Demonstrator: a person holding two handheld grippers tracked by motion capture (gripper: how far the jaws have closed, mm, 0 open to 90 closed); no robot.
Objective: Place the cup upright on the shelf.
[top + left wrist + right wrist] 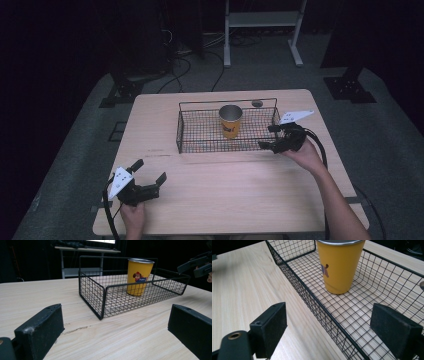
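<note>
Left hand-held gripper (150, 176): nearest the high camera, resting low over the near left part of the desk; jaws spread wide, nothing between them; well apart from the basket.
Desk: pale wood-grain rectangular desk (235, 195); bare boards lie between the left hand-held gripper and the basket.
Right hand-held gripper (269, 136): at the basket's near right corner, jaws parted and empty; in the right gripper view one jaw sits outside the near wall, the other over the basket floor, so the jaws straddle the rim.
Basket: black wire-mesh rectangular basket (200, 145) with low walls, standing flat toward the far middle of the desk.
Cup: yellow tapered metal cup with a silver rim and a cartoon print (230, 121); upright inside the basket, near its middle and toward the far wall, touching only the mesh floor.
Cup handling, judged: a rigid, light, empty-looking tumbler; the glossy wall may slip under the pads, and the taper would tend to let it slide downward in a loose grip.
Hold point, judged: across the upper wall just under the rim, jaws squarely opposed.
Risk, judged: a high or off-centre pinch could tip it against the mesh.
Small item: a dark round fitting (257, 103) in the desk beyond the basket; nature unclear.
</note>
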